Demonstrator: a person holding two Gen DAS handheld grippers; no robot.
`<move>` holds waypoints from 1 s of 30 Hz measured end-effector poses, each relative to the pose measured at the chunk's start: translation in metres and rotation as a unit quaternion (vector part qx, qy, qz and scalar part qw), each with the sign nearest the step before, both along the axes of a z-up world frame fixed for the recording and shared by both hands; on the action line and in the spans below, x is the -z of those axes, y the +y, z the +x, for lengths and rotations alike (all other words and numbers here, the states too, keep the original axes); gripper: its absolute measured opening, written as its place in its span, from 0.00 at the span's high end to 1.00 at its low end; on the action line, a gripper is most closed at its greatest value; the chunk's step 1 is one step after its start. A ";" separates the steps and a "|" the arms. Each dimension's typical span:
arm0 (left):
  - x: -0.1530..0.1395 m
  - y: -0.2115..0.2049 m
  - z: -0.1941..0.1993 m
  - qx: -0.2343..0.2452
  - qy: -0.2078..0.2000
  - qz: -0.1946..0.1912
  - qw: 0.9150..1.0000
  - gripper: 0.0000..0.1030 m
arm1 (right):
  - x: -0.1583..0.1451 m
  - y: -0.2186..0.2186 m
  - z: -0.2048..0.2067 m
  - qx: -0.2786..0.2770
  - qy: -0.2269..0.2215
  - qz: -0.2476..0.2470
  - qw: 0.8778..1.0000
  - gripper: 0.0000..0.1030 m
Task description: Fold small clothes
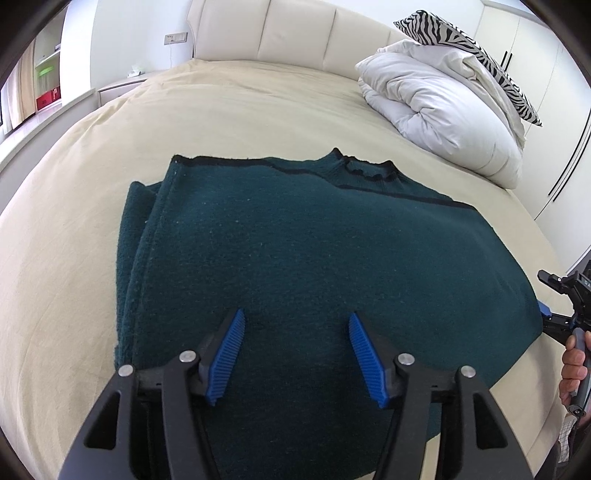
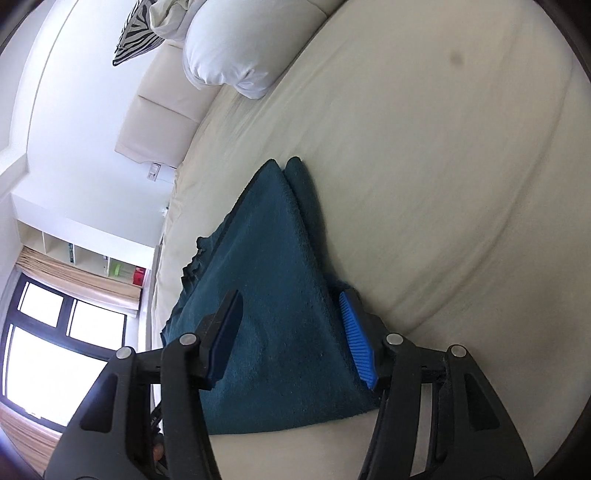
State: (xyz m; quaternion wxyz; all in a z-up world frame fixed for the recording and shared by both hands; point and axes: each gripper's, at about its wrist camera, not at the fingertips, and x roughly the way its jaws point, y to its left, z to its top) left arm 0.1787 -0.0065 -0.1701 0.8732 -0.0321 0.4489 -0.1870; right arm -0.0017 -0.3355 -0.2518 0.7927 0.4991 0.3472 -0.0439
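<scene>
A dark green sweater with black trim lies partly folded on the cream bed, its collar pointing away. My left gripper is open and hovers over the sweater's near edge. My right gripper is open and turned on its side at the sweater's right edge; it also shows in the left wrist view. The sweater lies between its jaws, one finger under the cloth edge and one above.
A bunched white duvet and a zebra-print pillow lie at the bed's far right by the padded headboard. A nightstand stands to the far left. White wardrobe doors stand on the right.
</scene>
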 end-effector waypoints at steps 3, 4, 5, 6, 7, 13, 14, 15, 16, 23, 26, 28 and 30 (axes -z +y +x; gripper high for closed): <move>-0.001 -0.002 0.000 0.000 0.003 0.002 1.000 0.37 | 0.005 -0.004 0.005 -0.007 0.001 0.013 1.000 0.48; -0.001 -0.004 0.000 0.000 0.003 0.005 1.000 0.36 | 0.003 -0.006 0.004 -0.007 0.000 0.013 1.000 0.48; -0.001 -0.005 0.000 0.001 0.002 0.008 1.000 0.35 | 0.002 -0.007 0.004 -0.006 -0.002 0.013 1.000 0.48; -0.001 -0.006 0.000 0.000 0.001 0.010 1.000 0.35 | 0.002 -0.008 0.002 -0.005 -0.003 0.015 1.000 0.48; -0.001 -0.007 0.000 -0.001 0.001 0.011 1.000 0.34 | 0.001 -0.010 0.000 -0.003 -0.005 0.018 1.000 0.48; -0.010 -0.006 -0.003 -0.004 0.013 -0.020 1.000 0.34 | 0.003 -0.013 -0.010 -0.002 -0.004 0.019 1.000 0.48; -0.014 -0.005 -0.004 0.000 0.017 -0.043 0.999 0.34 | 0.004 -0.014 -0.010 -0.001 -0.005 0.022 1.000 0.48; -0.018 -0.006 -0.006 0.006 0.017 -0.063 0.998 0.34 | 0.005 -0.015 -0.011 0.000 -0.006 0.026 1.000 0.48; -0.023 -0.008 -0.007 0.014 0.015 -0.080 0.997 0.34 | 0.005 -0.016 -0.011 0.000 -0.006 0.028 1.000 0.48; -0.036 -0.032 -0.010 0.065 0.009 -0.140 0.988 0.33 | 0.001 -0.009 0.002 -0.024 -0.007 0.025 0.999 0.48; -0.025 -0.033 -0.006 0.060 0.024 -0.147 0.987 0.33 | 0.002 -0.014 0.003 -0.015 -0.007 0.030 0.999 0.48; -0.018 -0.032 -0.006 0.054 0.036 -0.153 0.986 0.33 | 0.005 -0.020 0.002 -0.003 -0.002 0.043 0.999 0.48; -0.010 -0.028 -0.005 0.047 0.049 -0.157 0.985 0.33 | 0.009 -0.023 0.003 -0.003 -0.002 0.057 0.998 0.48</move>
